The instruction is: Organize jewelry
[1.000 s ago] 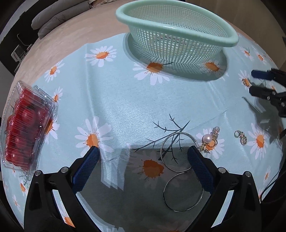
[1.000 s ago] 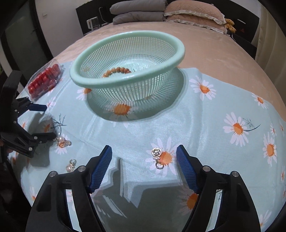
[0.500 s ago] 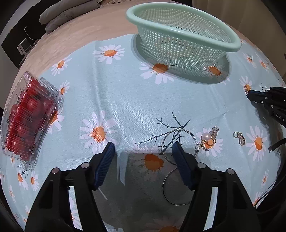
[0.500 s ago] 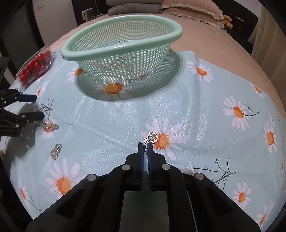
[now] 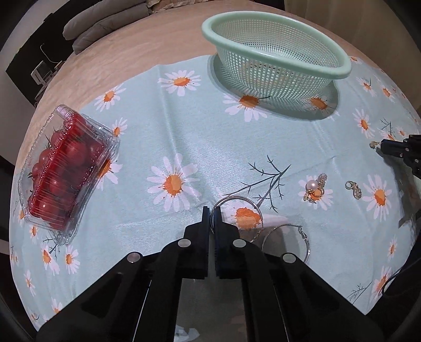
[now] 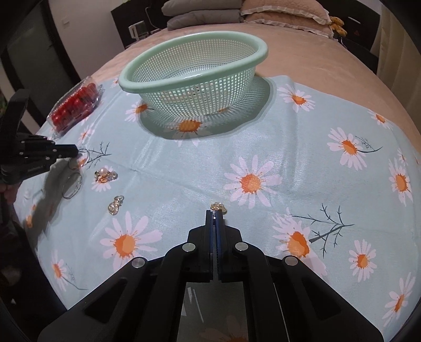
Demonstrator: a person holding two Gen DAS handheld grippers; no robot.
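Note:
My left gripper [image 5: 211,210] is closing down tight, and the thin rim of a silver hoop earring [image 5: 236,207] runs between its pads. A second hoop [image 5: 286,242] lies just right of it on the cloth. Further right rest a pearl earring [image 5: 314,188] and a small clasp charm [image 5: 354,188]. My right gripper [image 6: 215,213] is shut on a small gold charm [image 6: 218,207] that sticks out past its tips. The mint mesh basket [image 6: 194,76] stands beyond both grippers. In the right wrist view, the left gripper [image 6: 75,152] holds its hoop [image 6: 83,155] at the far left.
A clear box of red tomatoes [image 5: 65,168] sits on the left of the daisy-print cloth [image 5: 184,126]. The cloth covers a beige bed [image 6: 302,52], with pillows [image 6: 276,11] at its head. The cloth's near edge runs close under both grippers.
Both grippers went from open to shut, the left on the hoop's rim and the right on the small charm. Both have drawn back a little from the cloth.

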